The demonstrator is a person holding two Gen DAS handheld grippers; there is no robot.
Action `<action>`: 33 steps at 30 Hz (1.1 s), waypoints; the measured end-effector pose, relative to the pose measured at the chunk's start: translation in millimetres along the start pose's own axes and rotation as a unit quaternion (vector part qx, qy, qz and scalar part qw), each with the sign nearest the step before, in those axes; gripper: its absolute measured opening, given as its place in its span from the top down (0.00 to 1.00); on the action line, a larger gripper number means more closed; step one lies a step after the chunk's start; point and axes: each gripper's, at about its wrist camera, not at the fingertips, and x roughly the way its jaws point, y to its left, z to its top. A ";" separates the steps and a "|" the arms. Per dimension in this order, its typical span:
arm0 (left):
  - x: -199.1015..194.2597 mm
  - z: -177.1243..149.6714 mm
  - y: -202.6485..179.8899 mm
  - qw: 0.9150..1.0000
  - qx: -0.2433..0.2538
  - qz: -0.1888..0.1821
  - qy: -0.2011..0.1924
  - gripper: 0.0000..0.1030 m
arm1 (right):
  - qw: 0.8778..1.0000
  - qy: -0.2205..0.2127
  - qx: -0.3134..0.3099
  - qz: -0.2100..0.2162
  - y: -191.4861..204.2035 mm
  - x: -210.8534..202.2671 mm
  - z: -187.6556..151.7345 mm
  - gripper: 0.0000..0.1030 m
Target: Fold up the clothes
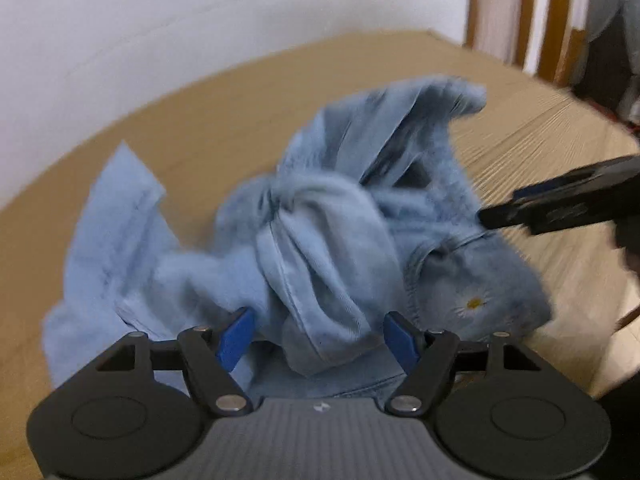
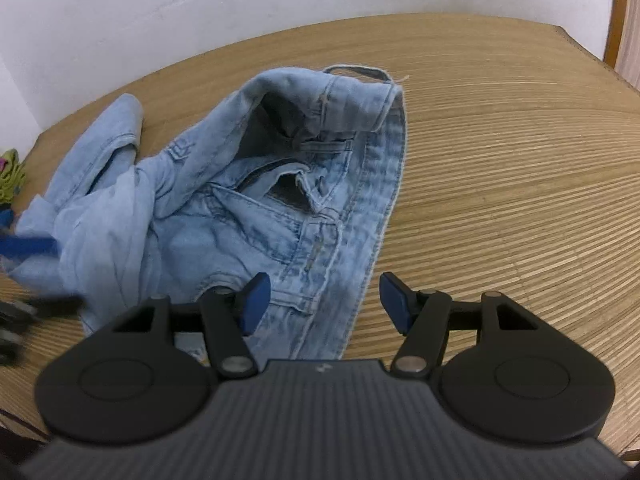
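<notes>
- On my left, the left gripper (image 1: 320, 338) hangs with its blue pads spread wide, a bunched fold of the jeans (image 2: 248, 184) between them, seemingly ungripped, though that view is blurred.
- Across the middle, those crumpled light-blue jeans lie on the ribbed wooden table (image 2: 500, 168).
- Rightward, my right gripper (image 2: 324, 304) stands released over the waistband edge.

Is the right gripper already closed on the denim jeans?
No. The right gripper is open, its blue fingers spread wide over the jeans with nothing pinched between them.
</notes>
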 end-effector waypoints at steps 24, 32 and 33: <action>40.2 30.4 19.8 0.993 -0.116 0.004 0.031 0.45 | 0.988 0.053 -0.118 0.082 44.7 19.9 -46.3 0.38; -37.9 54.3 40.2 0.987 -0.155 -0.005 -0.050 0.57 | 0.997 -0.041 -0.030 -0.064 -14.3 -14.4 -19.6 0.93; -47.6 57.3 43.2 0.986 -0.156 -0.009 -0.059 0.57 | 0.994 -0.049 -0.013 -0.093 -31.8 -20.6 -13.1 0.93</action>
